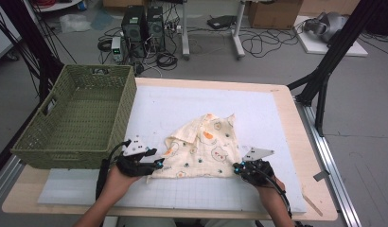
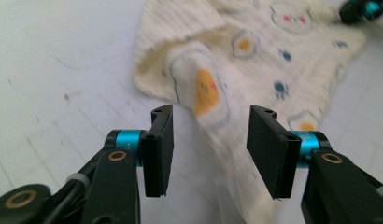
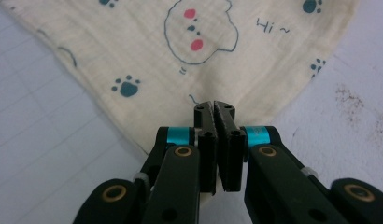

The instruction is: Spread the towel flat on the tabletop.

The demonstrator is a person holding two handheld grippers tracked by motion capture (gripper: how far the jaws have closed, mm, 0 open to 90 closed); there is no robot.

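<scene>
- Right gripper [image 3: 216, 108]: jaws pressed together on the lower corner of the cream shirt [image 3: 180, 56]; in the right gripper view the cloth edge runs in between the two black pads, no gap between them. In the high view this gripper [image 1: 237, 167] sits at the shirt's near right corner.
- Left gripper [image 2: 209, 140]: jaws stand about half apart, nothing clamped. In the left gripper view a blurred fold of the shirt [image 2: 255, 60] lies in the gap between the pads, and neither pad presses on it. In the high view this gripper [image 1: 158, 163] is at the shirt's near left corner.
- Shirt [image 1: 204, 146]: small cream garment printed with bears, paw marks and orange spots, spread loosely with the collar on its far side and one sleeve folded over on the left.
- White mat [image 1: 182, 109]: gridded sheet under the shirt, reaching well past it on all sides; brownish specks show on it just right of the shirt corner in the right gripper view.
- Table [image 1: 296, 142]: light wood edge shows as a border beyond the mat, right of the shirt.
- Green basket [image 1: 78, 118]: woven, open top, stands left of the shirt, overlapping the mat's left edge, apart from the cloth.
- Floor beyond the shirt's far side: two dark computer towers [image 1: 144, 26] with tangled cables, cardboard box [image 1: 272, 13], black stand legs to the right.
</scene>
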